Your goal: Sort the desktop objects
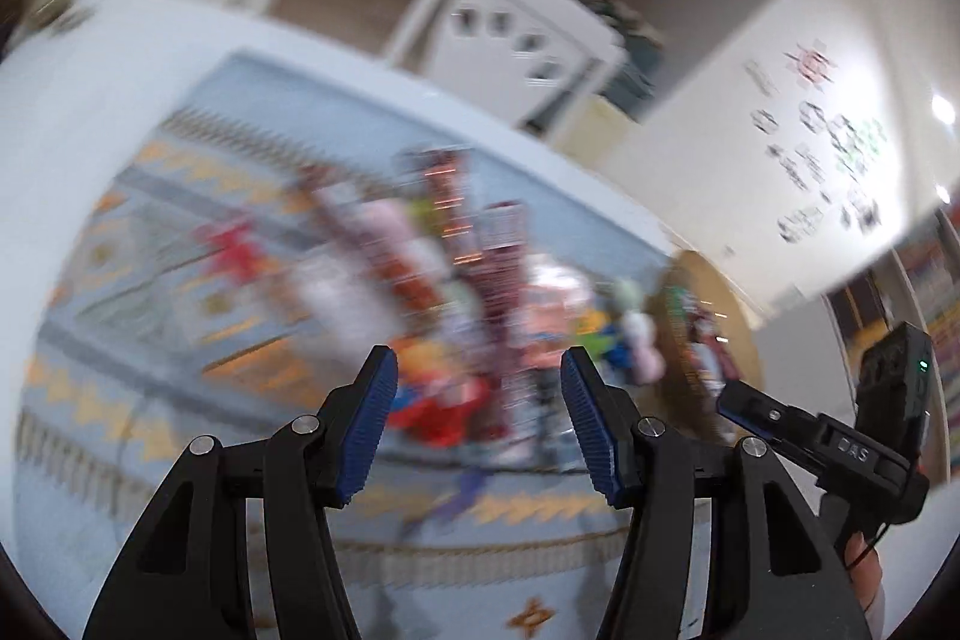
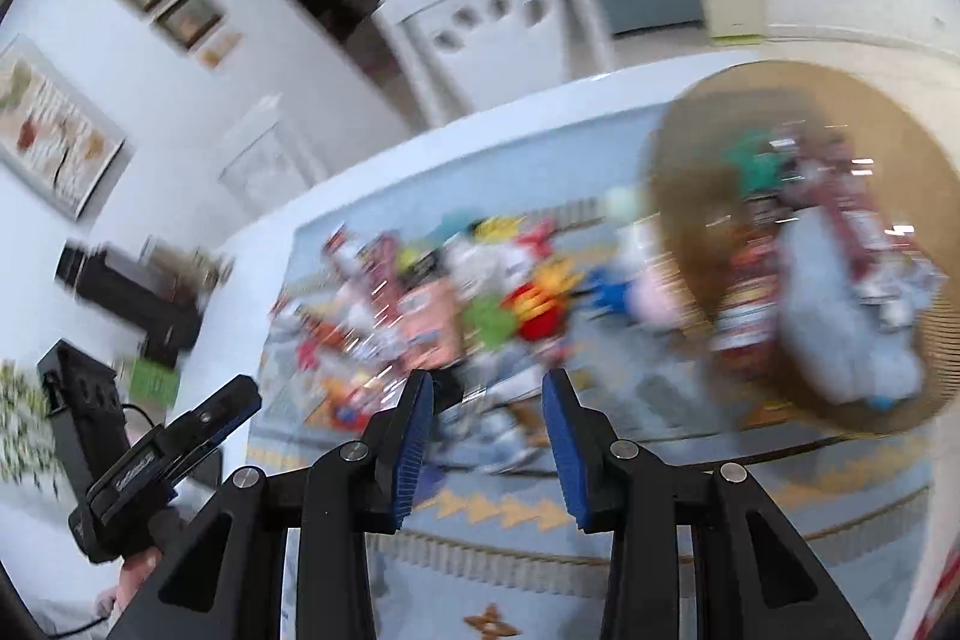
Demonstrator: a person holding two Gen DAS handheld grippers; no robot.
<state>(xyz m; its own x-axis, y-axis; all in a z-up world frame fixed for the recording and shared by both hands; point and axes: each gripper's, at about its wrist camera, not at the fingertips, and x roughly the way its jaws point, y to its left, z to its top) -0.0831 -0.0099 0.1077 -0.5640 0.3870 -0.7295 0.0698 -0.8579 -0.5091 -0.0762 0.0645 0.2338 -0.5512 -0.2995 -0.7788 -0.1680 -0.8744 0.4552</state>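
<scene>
Left wrist view, heavily motion-blurred. Left gripper (image 1: 480, 418) released, blue pads (image 1: 372, 424) wide apart, nothing between them. Beyond the tips, toward 12 o'clock, a heap of small toys and packets (image 1: 456, 292) lies on a blue patterned mat (image 1: 180, 232). Round woven basket (image 1: 729, 304) at 3 o'clock of the heap. White chair (image 1: 510, 46) behind the table.

Right wrist view, also blurred. Right gripper (image 2: 487, 430) released, empty. Heap (image 2: 480, 298) at 12 o'clock of the tips; basket (image 2: 678, 196) at 2 o'clock, holding packets and a pale bundle. Left gripper's handle at 9 o'clock.
</scene>
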